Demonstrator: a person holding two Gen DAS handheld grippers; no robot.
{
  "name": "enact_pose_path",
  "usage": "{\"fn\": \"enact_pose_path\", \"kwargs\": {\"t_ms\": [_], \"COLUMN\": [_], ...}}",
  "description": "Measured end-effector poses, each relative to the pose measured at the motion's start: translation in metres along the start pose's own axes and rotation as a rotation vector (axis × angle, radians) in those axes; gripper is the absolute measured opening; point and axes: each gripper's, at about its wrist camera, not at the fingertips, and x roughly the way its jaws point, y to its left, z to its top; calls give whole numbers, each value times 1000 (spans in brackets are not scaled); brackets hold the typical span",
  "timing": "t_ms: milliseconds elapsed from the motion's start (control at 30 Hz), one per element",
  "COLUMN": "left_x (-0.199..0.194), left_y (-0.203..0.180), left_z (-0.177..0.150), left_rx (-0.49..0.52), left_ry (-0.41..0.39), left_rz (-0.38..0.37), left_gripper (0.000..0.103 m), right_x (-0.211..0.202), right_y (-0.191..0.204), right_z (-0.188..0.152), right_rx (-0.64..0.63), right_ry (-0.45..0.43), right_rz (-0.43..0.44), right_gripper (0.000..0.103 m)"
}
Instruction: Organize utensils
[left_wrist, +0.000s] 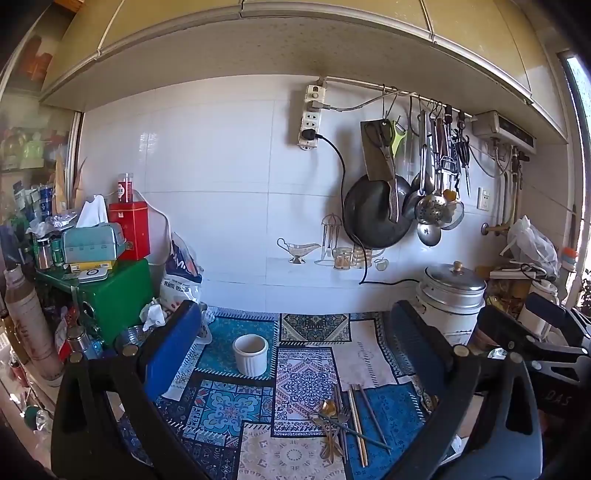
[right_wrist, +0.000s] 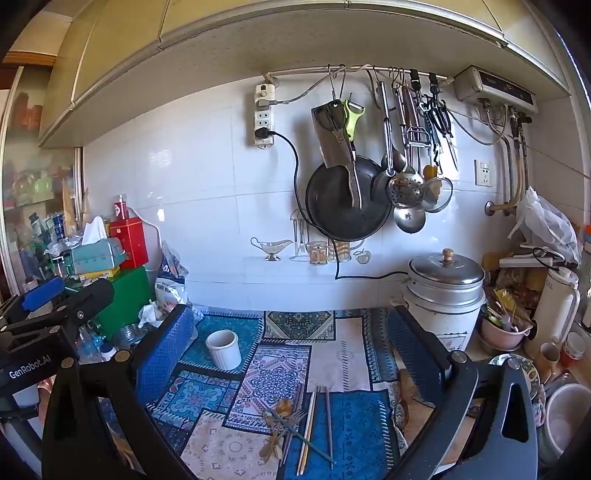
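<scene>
A white ribbed ceramic cup (left_wrist: 250, 354) (right_wrist: 224, 349) stands upright and empty on the patterned mat. A loose pile of utensils (left_wrist: 341, 421) (right_wrist: 295, 428) lies on the mat nearer me: gold spoons, forks and several chopsticks (left_wrist: 357, 424) (right_wrist: 308, 428). My left gripper (left_wrist: 295, 354) is open and empty, held above the mat with the cup between its fingers in view. My right gripper (right_wrist: 291, 350) is open and empty, above the mat, with the utensils below and between its fingers. Each gripper shows at the edge of the other's view.
A rice cooker (left_wrist: 452, 299) (right_wrist: 445, 295) with a metal lid stands back right. A green box (left_wrist: 114, 295) with tins and a tissue box is at the left. A wok and tools (right_wrist: 347, 199) hang on the wall. Bowls and a thermos (right_wrist: 554, 314) crowd the right.
</scene>
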Motion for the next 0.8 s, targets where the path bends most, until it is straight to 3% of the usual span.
{"fn": "enact_pose_path", "kwargs": {"t_ms": [800], "left_x": [9], "left_y": [2], "left_z": [-1], "left_rx": [16], "left_ry": [1], "left_rz": [-5], "left_gripper": [103], "right_x": [4], "right_y": [2], "right_z": [3], "right_rx": [2], "right_ry": [-5], "right_rz": [8], "right_gripper": [103]}}
